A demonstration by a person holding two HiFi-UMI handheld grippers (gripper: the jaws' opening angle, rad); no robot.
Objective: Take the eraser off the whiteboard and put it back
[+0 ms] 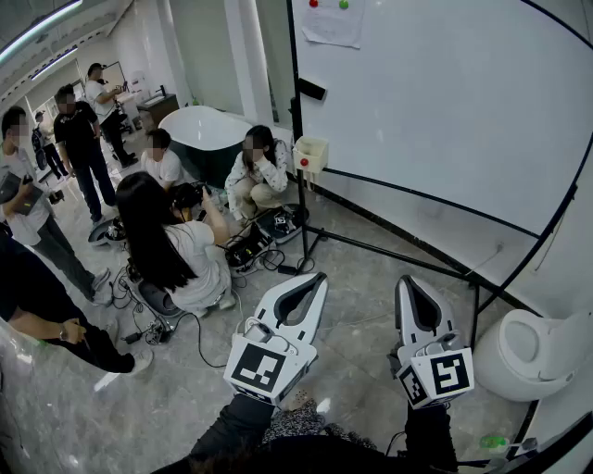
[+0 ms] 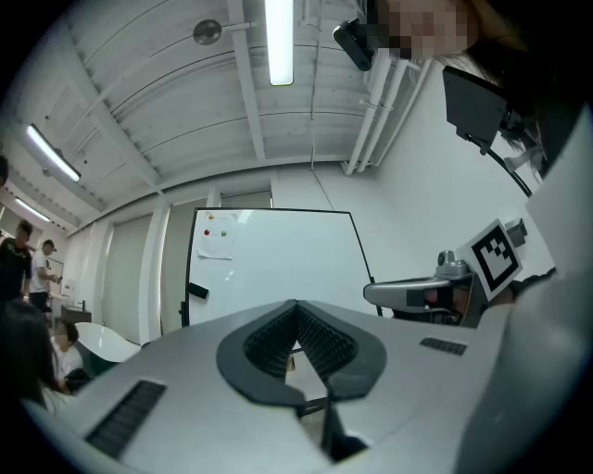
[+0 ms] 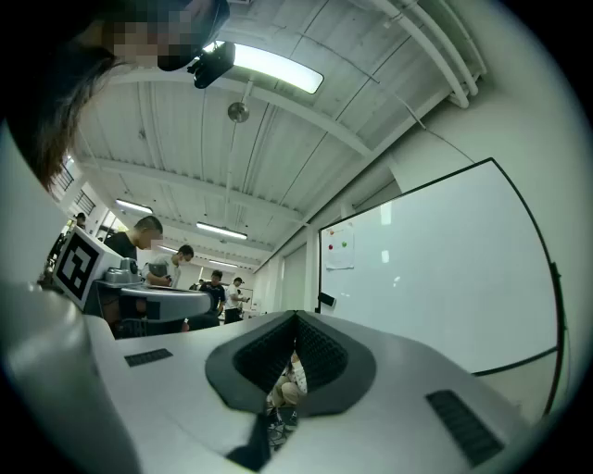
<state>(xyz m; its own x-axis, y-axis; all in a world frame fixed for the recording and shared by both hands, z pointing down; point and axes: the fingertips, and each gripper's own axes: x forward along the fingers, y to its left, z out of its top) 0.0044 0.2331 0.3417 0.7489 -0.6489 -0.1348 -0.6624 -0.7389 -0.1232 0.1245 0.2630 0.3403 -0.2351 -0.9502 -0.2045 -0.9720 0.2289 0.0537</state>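
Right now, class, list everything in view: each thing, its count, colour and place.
whiteboard: one, white, black-framed, upper right.
eraser: one, black, on the whiteboard's left edge.
paper sheet: one, white, top of the whiteboard.
magnets: two, red and green, on the paper sheet.
box: one, cream, at the whiteboard's lower left corner.
bathtub: one, white, left of the whiteboard.
toilet: one, white, lower right.
people: several, dark and white clothes, left.
cables and gear: black, on the floor among them.
left gripper: one, white, shut, bottom centre.
right gripper: one, white, shut, to its right.

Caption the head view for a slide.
Left gripper and right gripper, jaws shut, face the whiteboard; eraser sits near its left edge.
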